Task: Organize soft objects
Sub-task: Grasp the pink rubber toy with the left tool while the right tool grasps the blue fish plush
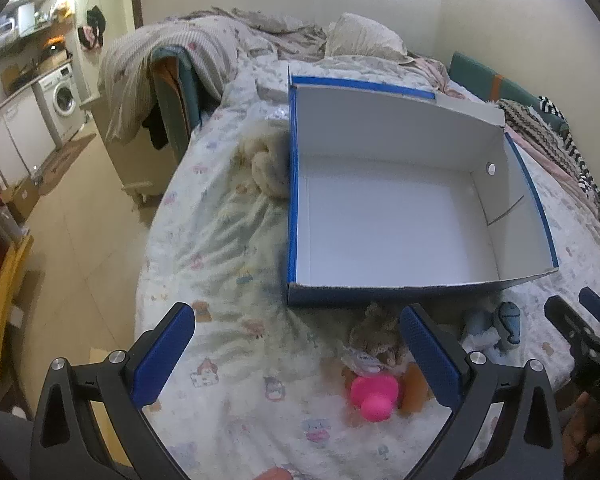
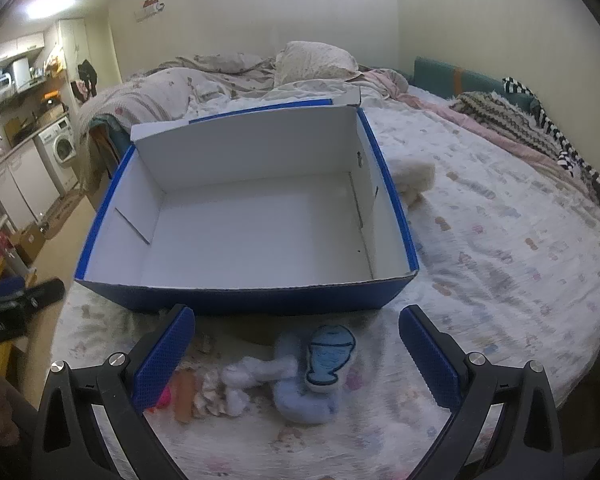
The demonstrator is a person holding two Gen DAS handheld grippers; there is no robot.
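An empty blue box with white inside (image 1: 400,216) (image 2: 256,224) stands on the bed. In front of it lie a brown plush with a pink piece (image 1: 374,394) and a light blue fish toy (image 1: 500,326) (image 2: 328,356) with a white knotted rope (image 2: 236,384). A cream plush (image 1: 268,160) (image 2: 414,176) lies against the box's side. My left gripper (image 1: 296,356) hovers open just left of the brown plush. My right gripper (image 2: 296,356) is open above the fish toy. Neither holds anything.
The bed has a patterned white sheet (image 2: 500,264), with rumpled blankets and a pillow (image 2: 316,60) at the far end and striped cloth (image 2: 560,148) on the right. Left of the bed are the floor (image 1: 80,248), a washing machine (image 1: 62,100) and a yellow frame (image 1: 4,288).
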